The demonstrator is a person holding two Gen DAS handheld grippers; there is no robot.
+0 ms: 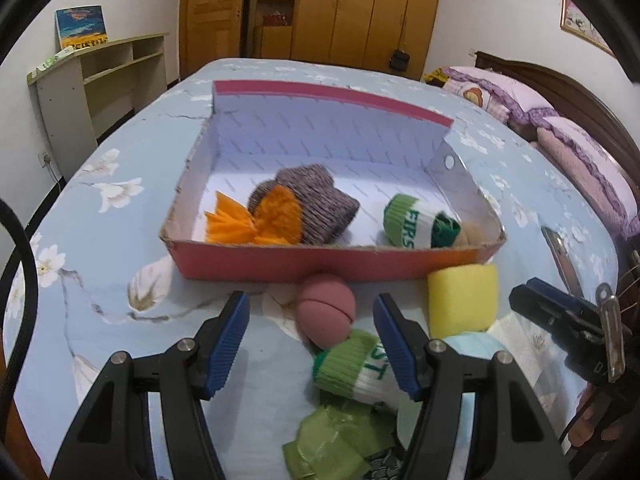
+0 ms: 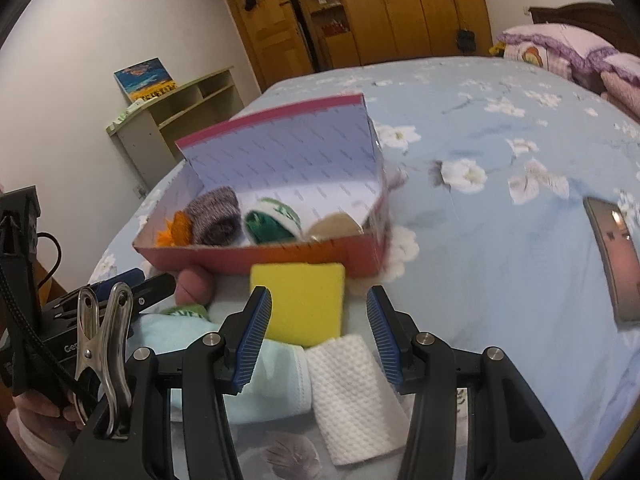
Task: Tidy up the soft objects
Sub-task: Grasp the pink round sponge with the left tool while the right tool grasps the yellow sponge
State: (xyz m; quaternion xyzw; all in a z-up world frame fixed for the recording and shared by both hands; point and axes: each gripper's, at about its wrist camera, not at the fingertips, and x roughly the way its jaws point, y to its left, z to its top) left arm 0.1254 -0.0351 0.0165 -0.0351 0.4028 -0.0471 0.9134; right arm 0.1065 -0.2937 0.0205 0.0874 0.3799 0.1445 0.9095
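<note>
A red cardboard box (image 1: 320, 266) (image 2: 280, 260) lies on the bed. It holds an orange pom-pom (image 1: 276, 216), a grey knit roll (image 1: 324, 200), a green-white sock roll (image 1: 412, 220) and a tan ball (image 2: 334, 226). My left gripper (image 1: 310, 338) is open, its fingers either side of a pink ball (image 1: 326, 310) and a green-white sock roll (image 1: 356, 364). My right gripper (image 2: 318, 334) is open over a yellow sponge (image 2: 300, 300), a white cloth (image 2: 352, 392) and a light blue cloth (image 2: 276, 380).
A green cloth (image 1: 340, 444) lies near my left gripper. A phone (image 2: 612, 256) lies on the blue floral bedspread (image 2: 500, 208) to the right. Pillows (image 1: 560, 136) lie at the bed head, a shelf unit (image 1: 100, 80) stands at the left wall.
</note>
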